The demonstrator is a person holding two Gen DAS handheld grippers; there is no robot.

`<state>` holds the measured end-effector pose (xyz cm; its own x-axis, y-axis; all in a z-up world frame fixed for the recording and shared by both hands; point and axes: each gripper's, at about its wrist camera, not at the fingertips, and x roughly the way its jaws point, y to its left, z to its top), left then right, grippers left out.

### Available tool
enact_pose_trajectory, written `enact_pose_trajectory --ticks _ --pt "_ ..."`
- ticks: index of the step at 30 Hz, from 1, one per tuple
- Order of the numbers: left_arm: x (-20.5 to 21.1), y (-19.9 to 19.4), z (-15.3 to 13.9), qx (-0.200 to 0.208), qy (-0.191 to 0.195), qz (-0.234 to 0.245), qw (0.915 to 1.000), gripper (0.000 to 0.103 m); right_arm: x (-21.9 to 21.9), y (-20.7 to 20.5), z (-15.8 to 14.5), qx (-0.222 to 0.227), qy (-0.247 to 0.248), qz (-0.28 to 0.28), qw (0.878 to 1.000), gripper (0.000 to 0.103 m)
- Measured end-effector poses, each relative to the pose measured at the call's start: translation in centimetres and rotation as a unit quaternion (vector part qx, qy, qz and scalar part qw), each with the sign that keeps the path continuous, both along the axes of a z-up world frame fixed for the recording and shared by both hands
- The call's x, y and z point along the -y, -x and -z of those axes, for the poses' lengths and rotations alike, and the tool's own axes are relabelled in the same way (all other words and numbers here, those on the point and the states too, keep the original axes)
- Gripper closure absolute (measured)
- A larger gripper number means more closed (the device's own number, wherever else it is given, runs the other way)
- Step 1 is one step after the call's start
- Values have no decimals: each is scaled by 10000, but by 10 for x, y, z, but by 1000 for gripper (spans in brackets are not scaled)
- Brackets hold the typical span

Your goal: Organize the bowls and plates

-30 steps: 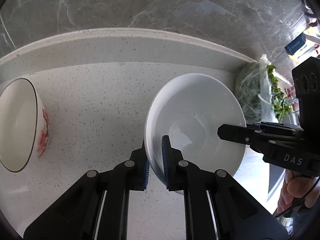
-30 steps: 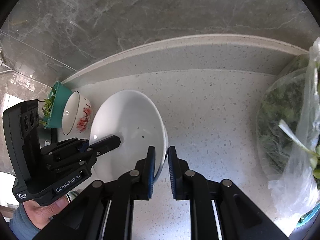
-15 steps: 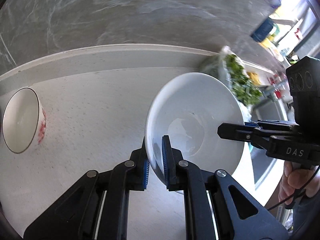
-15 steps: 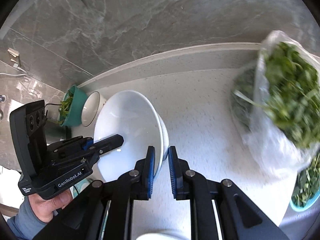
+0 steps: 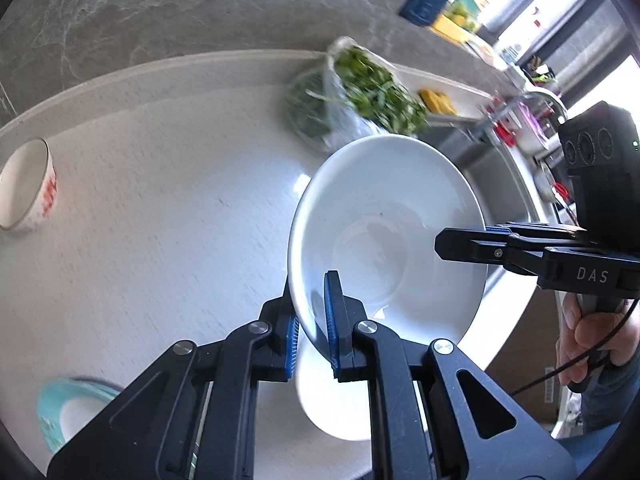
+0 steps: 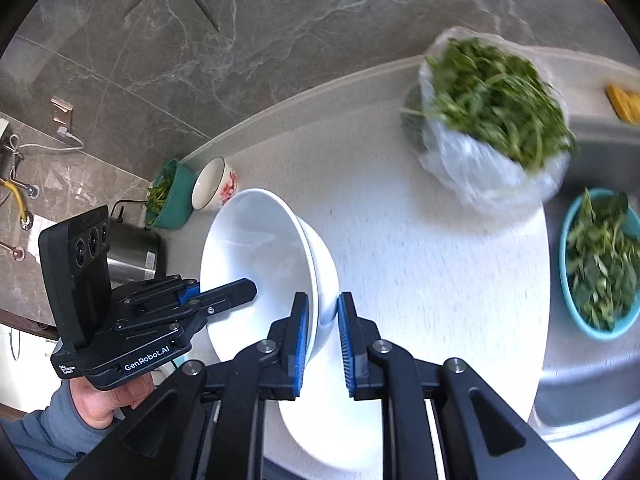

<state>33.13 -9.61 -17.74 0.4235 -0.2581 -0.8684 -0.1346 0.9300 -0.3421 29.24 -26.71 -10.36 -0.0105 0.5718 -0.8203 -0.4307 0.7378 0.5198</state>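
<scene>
Bowl [image 5: 384, 232], plain glossy white and wide-rimmed, hangs tilted above the counter [image 5: 160, 240] near its front edge, over another white dish [image 5: 340, 400] lying there. Left gripper [image 5: 312, 320] pinches the near rim, blue pads nearly closed on it; right gripper [image 6: 322, 320] clamps the opposite rim the same way. A teal plate [image 5: 68, 412] sits at the front left corner. Farther back, a red-patterned cup [image 5: 28, 184] stands near the left edge, a bag of greens [image 6: 492, 120] by the back edge. A teal bowl of leaves [image 6: 600, 264] sits in the sink [image 6: 580, 380]. Grey marble wall behind.
</scene>
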Motion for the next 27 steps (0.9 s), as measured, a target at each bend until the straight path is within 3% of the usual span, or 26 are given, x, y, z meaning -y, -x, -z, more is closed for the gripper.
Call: enact_pose_trajectory --ticks 5,11,27 --pt "27 24 5 -128 127 107 9998 93 21 24 -1 -64 -18 59 10000 85" --pt "48 45 30 -354 187 127 9991 93 46 46 22 -369 -10 206 9991 85" --pt "68 57 92 -844 -349 184 9957 93 52 71 83 -773 348 71 9964 86"
